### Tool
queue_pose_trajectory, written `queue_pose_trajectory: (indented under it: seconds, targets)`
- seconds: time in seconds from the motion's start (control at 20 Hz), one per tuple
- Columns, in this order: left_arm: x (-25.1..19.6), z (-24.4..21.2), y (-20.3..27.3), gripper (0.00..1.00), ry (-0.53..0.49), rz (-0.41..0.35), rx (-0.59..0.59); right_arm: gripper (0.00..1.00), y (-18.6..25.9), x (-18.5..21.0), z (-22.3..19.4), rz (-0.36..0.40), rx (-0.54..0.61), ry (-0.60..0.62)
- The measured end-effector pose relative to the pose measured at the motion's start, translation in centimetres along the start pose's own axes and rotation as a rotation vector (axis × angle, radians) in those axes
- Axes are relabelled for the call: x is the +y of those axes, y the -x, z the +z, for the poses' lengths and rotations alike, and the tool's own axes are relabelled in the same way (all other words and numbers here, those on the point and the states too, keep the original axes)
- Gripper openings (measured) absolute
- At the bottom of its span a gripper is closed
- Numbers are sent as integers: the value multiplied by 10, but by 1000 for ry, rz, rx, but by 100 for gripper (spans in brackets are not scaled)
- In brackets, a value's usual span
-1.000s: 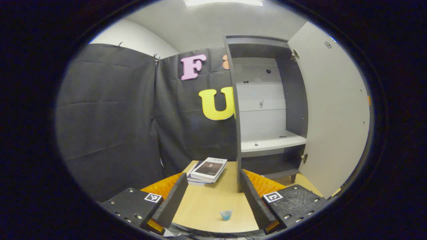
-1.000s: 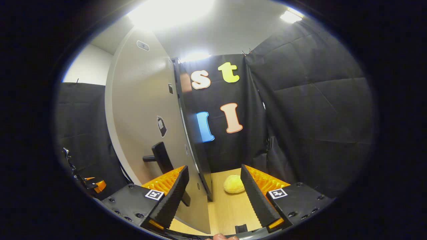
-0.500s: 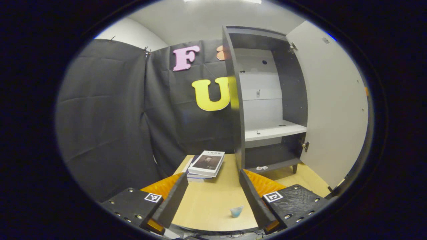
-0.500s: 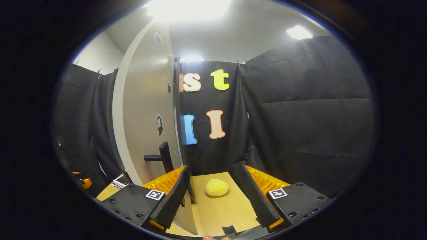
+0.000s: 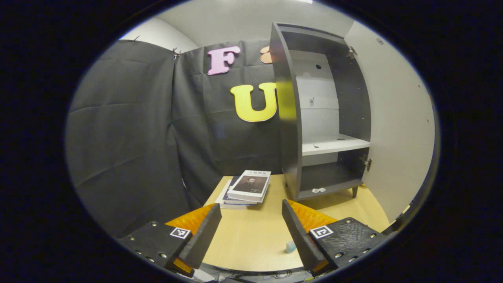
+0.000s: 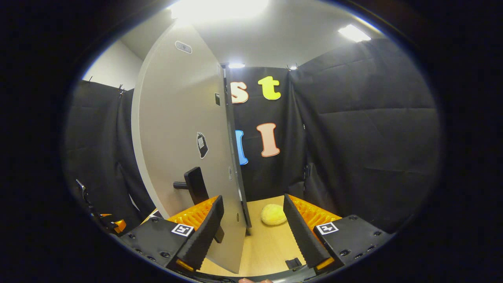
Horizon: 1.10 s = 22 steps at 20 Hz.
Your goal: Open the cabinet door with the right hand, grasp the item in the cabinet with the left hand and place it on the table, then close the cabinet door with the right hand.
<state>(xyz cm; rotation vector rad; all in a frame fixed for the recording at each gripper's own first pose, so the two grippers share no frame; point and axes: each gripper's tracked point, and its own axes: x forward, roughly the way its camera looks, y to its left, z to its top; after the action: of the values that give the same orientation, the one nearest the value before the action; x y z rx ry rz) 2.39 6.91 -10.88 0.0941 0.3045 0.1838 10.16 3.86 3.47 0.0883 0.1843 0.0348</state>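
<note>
Since half a second ago the left gripper view has shifted a little: the cabinet (image 5: 287, 118) sits more to the right, and the small blue item (image 5: 290, 246) has gone from the middle of the gap to just beside the right finger. In the right gripper view the door (image 6: 177, 118) shows more of its pale outer face than before.

The left gripper (image 5: 250, 204) has its fingers apart and holds nothing. The blue item lies on the near part of the table (image 5: 251, 236), outside the cabinet, so I judge that taking it out is done and only closing the door is left. It looks like a very small, pale blue, see-through piece; its exact form is too small to tell.

The right gripper (image 6: 252, 197) is also spread and empty. The free edge of the door runs down between its fingers. The handle (image 6: 195, 184) is a dark bar standing upright on the outer face, just left of and beyond the left finger. The right gripper is clearly the nearer one to it, so I think it should move left to reach the handle or the door face.

Other things are a stack of books (image 5: 249, 185) left of the cabinet, small white pieces (image 5: 318, 190) on its bottom board, and a yellow soft lump (image 6: 274, 214) on the far table.
</note>
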Motion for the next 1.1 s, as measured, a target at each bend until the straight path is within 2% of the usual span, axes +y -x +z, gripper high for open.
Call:
queue_pose_trajectory:
  seconds: [0.1,0.25,0.35,0.5,0.75,0.9,1.1]
  targets:
    - [6,5,-1,94,-10,3,-18,97,-2,13,1,16,2,18]
    - [24,8,-2,94,-25,44,-44,97,-5,41,-4,42,-4,-17]
    - [41,14,-2,93,-28,102,-79,97,-12,65,-9,86,5,-57]
    - [48,11,-4,92,-19,107,-89,97,-22,97,-10,151,13,-74]
    - [81,19,-1,94,5,157,-128,97,-42,150,-9,249,40,-83]
    - [94,16,-7,92,-4,158,-129,97,-61,187,-11,306,47,-78]
    - [105,10,-17,92,24,135,-112,97,-78,216,-17,329,67,-127]
